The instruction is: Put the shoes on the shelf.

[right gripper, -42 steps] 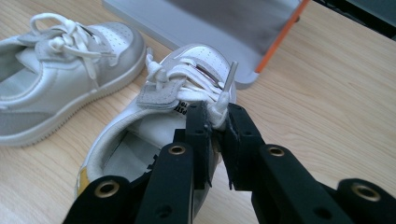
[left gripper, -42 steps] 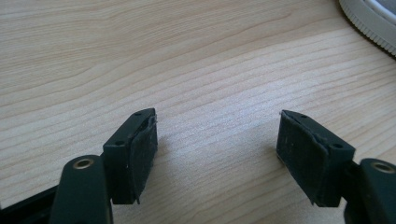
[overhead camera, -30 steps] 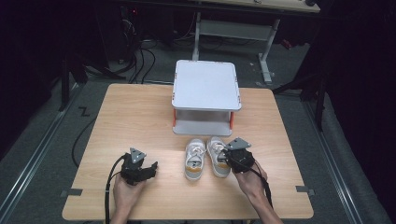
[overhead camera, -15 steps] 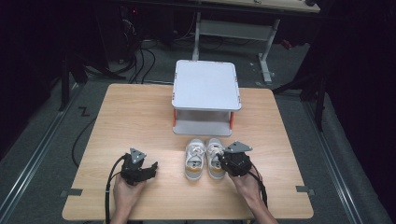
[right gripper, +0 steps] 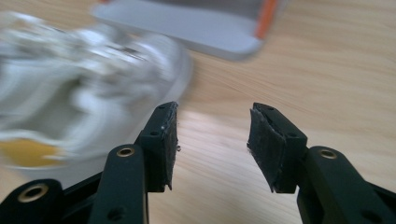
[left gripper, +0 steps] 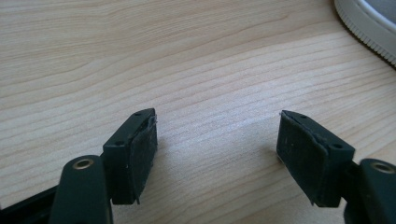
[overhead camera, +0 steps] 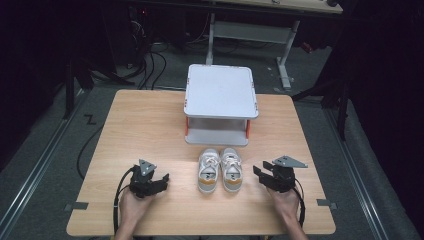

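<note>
- A pair of small white sneakers [overhead camera: 220,170] with tan insoles stands side by side on the wooden table [overhead camera: 150,125], toes toward the 12 o'clock edge, heels toward the person.
- The sneakers sit just in front of a white two-tier shelf stand [overhead camera: 221,92] with orange posts, which lies at 12 o'clock from them.
- The right gripper [overhead camera: 261,175] is at 3 o'clock of the sneakers, near the right shoe but apart from it; its jaws have just been opening and now stand parted with nothing between them.
- In the right gripper view, the right gripper [right gripper: 212,144] shows bare wood between its pads, with the blurred right sneaker [right gripper: 88,107] off at 10 o'clock and the stand's lower tier [right gripper: 187,23] at 12 o'clock.
- The left gripper [overhead camera: 161,181] is at 9 o'clock of the sneakers, well apart from them, held low over the table.
- In the left gripper view, the left gripper [left gripper: 217,140] has its jaws spread wide and empty over bare tabletop; a ribbed sneaker sole edge [left gripper: 364,28] shows at 2 o'clock.
</note>
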Demonstrator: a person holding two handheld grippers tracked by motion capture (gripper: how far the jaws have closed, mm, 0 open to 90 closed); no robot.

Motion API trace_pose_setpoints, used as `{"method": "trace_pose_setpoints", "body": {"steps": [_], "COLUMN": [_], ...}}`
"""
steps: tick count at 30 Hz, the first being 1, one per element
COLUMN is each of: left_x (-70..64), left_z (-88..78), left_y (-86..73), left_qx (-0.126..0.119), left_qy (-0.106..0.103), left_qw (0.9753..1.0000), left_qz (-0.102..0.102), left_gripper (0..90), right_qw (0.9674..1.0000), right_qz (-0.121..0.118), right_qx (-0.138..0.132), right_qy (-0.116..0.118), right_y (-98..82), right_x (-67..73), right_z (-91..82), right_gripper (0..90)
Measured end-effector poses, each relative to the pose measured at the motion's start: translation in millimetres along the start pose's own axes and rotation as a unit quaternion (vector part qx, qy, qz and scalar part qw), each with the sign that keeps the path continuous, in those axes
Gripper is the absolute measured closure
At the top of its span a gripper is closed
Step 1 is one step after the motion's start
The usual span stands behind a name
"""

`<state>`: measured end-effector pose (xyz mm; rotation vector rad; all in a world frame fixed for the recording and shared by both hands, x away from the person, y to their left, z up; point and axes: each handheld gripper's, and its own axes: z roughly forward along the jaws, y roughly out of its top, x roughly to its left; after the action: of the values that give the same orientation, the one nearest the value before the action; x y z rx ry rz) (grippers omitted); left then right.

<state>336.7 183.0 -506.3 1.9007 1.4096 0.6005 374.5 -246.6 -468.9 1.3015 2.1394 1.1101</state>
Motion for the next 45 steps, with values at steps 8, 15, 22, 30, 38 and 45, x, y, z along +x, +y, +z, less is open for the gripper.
{"method": "trace_pose_setpoints", "body": {"steps": [8, 15, 22, 30, 38, 45], "left_x": [-2.8, -18.8, -43.0, -74.2, -108.4, -133.5], "left_z": [0.2, -7.6, -21.0, -28.6, -33.2, -20.5], "left_y": [3.0, 11.3, 27.2, 46.1, 64.8, 76.5], "left_qx": [0.005, -0.001, -0.025, -0.028, -0.018, 0.003], "left_qy": [-0.004, -0.027, -0.058, -0.095, -0.129, -0.154], "left_qw": [0.9998, 0.9996, 0.9979, 0.9949, 0.9906, 0.9879], "left_qz": [-0.021, -0.008, 0.014, 0.022, 0.041, 0.021], "left_gripper": [27.3, 28.2, 29.1, 31.6, 37.9, 38.8], "right_qw": [0.9978, 0.9956, 0.9954, 0.9958, 0.996, 0.996], "right_qz": [0.02, 0.021, 0.016, 0.013, 0.015, 0.015], "right_qx": [0.023, 0.04, 0.042, 0.043, 0.041, 0.042], "right_qy": [-0.06, -0.082, -0.085, -0.08, -0.078, -0.078], "right_y": [-12.7, -18.0, -18.7, -18.4, -18.5, -18.5], "right_x": [-27.2, -33.9, -34.7, -34.8, -35.7, -35.6], "right_z": [13.2, 21.1, 24.9, 25.6, 25.3, 25.3], "right_gripper": [51.1, 50.3, 47.2, 44.2, 45.1, 45.1]}}
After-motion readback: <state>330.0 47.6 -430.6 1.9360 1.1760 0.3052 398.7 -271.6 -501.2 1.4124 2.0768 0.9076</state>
